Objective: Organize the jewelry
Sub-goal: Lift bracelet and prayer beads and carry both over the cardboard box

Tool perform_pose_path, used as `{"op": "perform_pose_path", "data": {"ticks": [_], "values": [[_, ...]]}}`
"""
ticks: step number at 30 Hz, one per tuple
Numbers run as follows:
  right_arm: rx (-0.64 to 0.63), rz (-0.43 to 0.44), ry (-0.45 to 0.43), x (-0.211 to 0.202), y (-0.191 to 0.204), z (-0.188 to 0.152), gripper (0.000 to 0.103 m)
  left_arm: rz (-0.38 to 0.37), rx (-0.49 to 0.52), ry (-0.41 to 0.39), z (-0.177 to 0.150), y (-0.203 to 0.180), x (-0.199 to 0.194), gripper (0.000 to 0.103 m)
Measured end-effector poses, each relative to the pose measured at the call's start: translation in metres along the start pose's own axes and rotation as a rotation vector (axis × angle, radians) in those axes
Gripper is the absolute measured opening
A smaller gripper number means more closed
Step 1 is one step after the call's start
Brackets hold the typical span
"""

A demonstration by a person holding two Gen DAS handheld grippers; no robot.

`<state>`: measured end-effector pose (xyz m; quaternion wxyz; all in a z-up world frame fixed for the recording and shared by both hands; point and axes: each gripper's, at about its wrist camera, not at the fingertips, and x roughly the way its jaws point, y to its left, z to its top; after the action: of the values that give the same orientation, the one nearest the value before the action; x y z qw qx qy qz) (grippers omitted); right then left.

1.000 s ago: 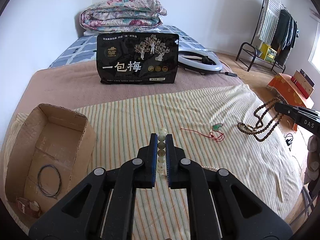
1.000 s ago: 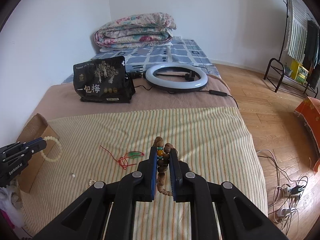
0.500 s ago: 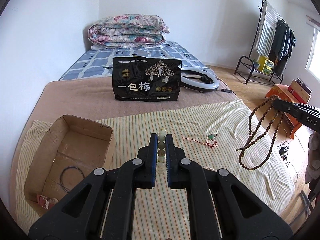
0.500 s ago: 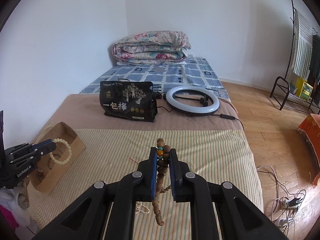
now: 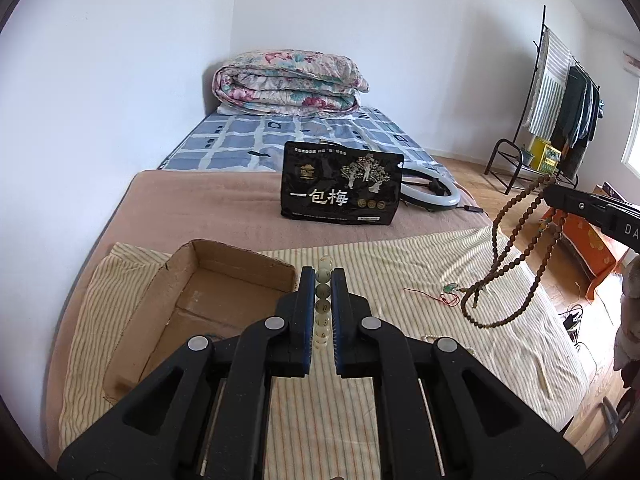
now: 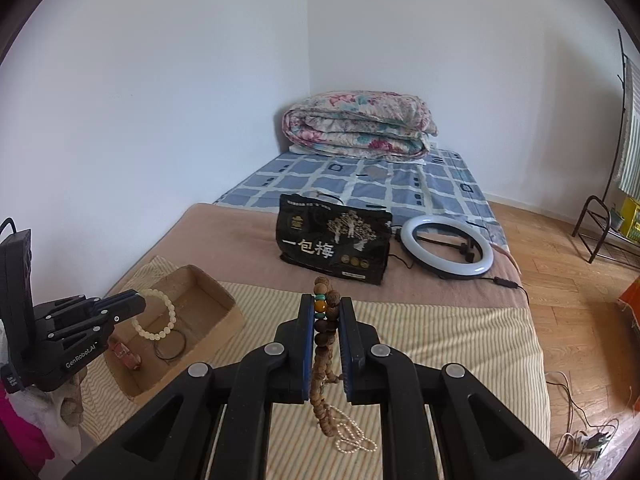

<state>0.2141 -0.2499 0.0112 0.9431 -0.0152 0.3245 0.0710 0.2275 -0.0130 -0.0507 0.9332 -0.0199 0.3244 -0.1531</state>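
Left wrist view
Writing: a black bag (image 5: 341,184) ahead of the left gripper (image 5: 323,280) is showing large white characters "一包梅"; the right gripper (image 5: 552,196), entering from the right, is showing the letters "DA".
Left gripper: its jaws are pinching a pale bead bracelet (image 5: 323,304), nearly closed on round, glossy, whitish-green beads lined up between the blue pads.
Container: an open cardboard box (image 5: 140,320) is sitting just below and left of the fingertips; its contents are hidden here.
Hanging: a long brown bead necklace (image 5: 505,268) is dangling from the right gripper above the striped cloth (image 5: 400,264), near a red cord with a green pendant (image 5: 450,289).

Right wrist view
Writing: "GenRobot.AI" is showing on the left gripper (image 6: 138,305) at far left; the bag (image 6: 334,245) is reading "一包梅".
Right gripper (image 6: 326,312): its jaws are clamping the necklace (image 6: 322,360), rough brown beads with an amber and two teal ones.
Container: the box (image 6: 224,320) is holding a thin dark ring (image 6: 171,345) and a small reddish item (image 6: 126,355); the bracelet (image 6: 154,314) is hanging over it.
Below: a small pearl strand (image 6: 354,438) is lying on the cloth (image 6: 440,344).
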Motion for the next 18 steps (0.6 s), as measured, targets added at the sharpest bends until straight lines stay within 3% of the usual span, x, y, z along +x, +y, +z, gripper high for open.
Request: {"op": "perform_pose_path", "data": {"ticks": [18], "values": [[-0.101,0.153,-0.009,0.029,0.124,0.035,0.009,0.065,-0.078,-0.003,-0.013,0.098,-0.034,0.005]]}}
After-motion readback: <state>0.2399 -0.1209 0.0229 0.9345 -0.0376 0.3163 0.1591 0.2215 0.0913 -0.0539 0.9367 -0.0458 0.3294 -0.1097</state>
